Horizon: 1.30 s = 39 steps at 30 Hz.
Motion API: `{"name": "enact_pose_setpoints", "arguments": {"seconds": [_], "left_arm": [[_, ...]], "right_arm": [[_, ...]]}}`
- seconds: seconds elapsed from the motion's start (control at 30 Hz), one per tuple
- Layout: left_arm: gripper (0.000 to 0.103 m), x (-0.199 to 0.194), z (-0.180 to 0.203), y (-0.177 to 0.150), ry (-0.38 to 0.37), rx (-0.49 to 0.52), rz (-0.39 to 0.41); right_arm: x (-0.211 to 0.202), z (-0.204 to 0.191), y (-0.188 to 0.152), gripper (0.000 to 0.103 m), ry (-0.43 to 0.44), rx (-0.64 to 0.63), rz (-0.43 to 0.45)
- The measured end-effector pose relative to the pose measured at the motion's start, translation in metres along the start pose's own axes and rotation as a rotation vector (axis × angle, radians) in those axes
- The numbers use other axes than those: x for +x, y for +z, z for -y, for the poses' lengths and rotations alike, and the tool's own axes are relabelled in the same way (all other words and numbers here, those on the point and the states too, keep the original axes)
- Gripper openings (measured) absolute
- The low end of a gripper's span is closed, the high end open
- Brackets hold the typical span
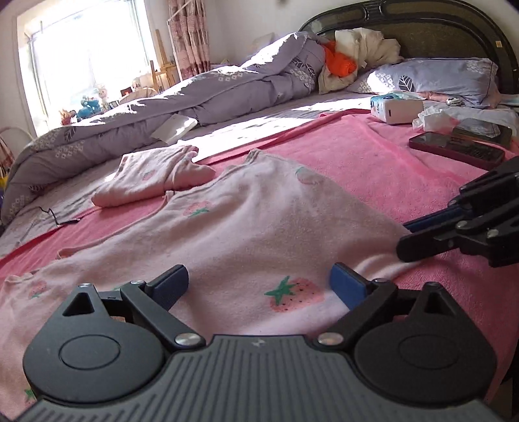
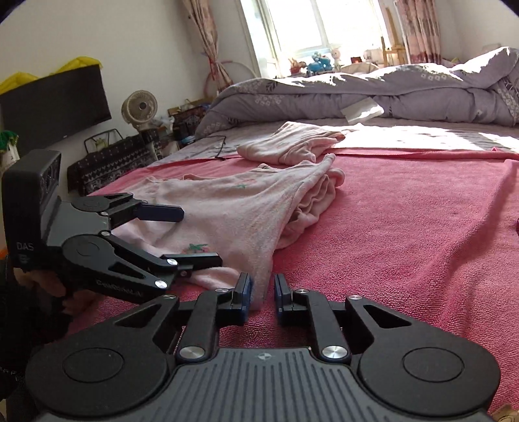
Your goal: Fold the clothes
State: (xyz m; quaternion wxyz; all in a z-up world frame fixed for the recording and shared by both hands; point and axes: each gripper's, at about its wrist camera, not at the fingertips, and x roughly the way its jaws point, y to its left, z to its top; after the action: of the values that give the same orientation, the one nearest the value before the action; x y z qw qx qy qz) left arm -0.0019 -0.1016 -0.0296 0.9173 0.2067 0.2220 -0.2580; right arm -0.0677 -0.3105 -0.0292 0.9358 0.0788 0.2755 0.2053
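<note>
Pink strawberry shirt (image 1: 246,233) lies flat on the pink blanket (image 1: 373,162), under my grippers.

My left gripper (image 1: 259,287) is spread wide above its hem; my right gripper (image 2: 262,293) is released, its narrow gap at the shirt's corner. I read "DAS" on the left one.

Bedroom: sunlit window (image 2: 308,26) stood ahead, patterned curtains (image 2: 211,45) beside it; dark headboard (image 1: 421,29), white walls, a desk fan (image 2: 141,108) at left.

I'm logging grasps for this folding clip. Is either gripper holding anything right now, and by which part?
Nothing is held. The left gripper is wide open over the strawberry garment. The right gripper stands narrowly open at the garment's near corner, not clamped on it.
</note>
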Motion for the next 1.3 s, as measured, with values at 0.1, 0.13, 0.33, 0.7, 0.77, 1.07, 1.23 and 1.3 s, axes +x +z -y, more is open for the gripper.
{"name": "enact_pose_setpoints", "arguments": {"seconds": [0.1, 0.13, 0.33, 0.7, 0.77, 1.07, 1.23, 1.3], "left_arm": [[0.096, -0.002, 0.004, -0.002, 0.003, 0.015, 0.004], [0.096, -0.002, 0.003, -0.002, -0.003, 0.006, 0.004], [0.090, -0.006, 0.007, 0.000, -0.030, 0.008, 0.018], [0.092, -0.027, 0.029, 0.004, -0.437, 0.013, 0.136], [0.093, -0.040, 0.030, 0.005, -0.418, 0.039, 0.175], [0.098, -0.059, -0.058, 0.000, 0.005, -0.143, 0.198], [0.098, -0.013, -0.092, -0.036, 0.123, -0.275, -0.033], [0.099, -0.006, -0.092, -0.036, 0.107, -0.283, -0.080]], "right_arm": [[-0.013, 0.013, -0.006, 0.025, 0.059, 0.064, 0.038], [-0.017, 0.017, -0.007, 0.027, 0.068, 0.088, 0.050], [-0.024, 0.031, -0.006, 0.056, 0.013, 0.173, 0.168], [-0.041, 0.048, -0.011, 0.062, -0.104, 0.235, 0.233], [-0.046, 0.050, -0.011, 0.065, -0.112, 0.249, 0.247], [-0.033, 0.041, -0.004, 0.071, -0.110, 0.212, 0.246], [-0.018, 0.031, 0.021, 0.076, -0.122, 0.155, 0.247], [0.000, 0.030, 0.047, 0.088, -0.157, 0.119, 0.255]]}}
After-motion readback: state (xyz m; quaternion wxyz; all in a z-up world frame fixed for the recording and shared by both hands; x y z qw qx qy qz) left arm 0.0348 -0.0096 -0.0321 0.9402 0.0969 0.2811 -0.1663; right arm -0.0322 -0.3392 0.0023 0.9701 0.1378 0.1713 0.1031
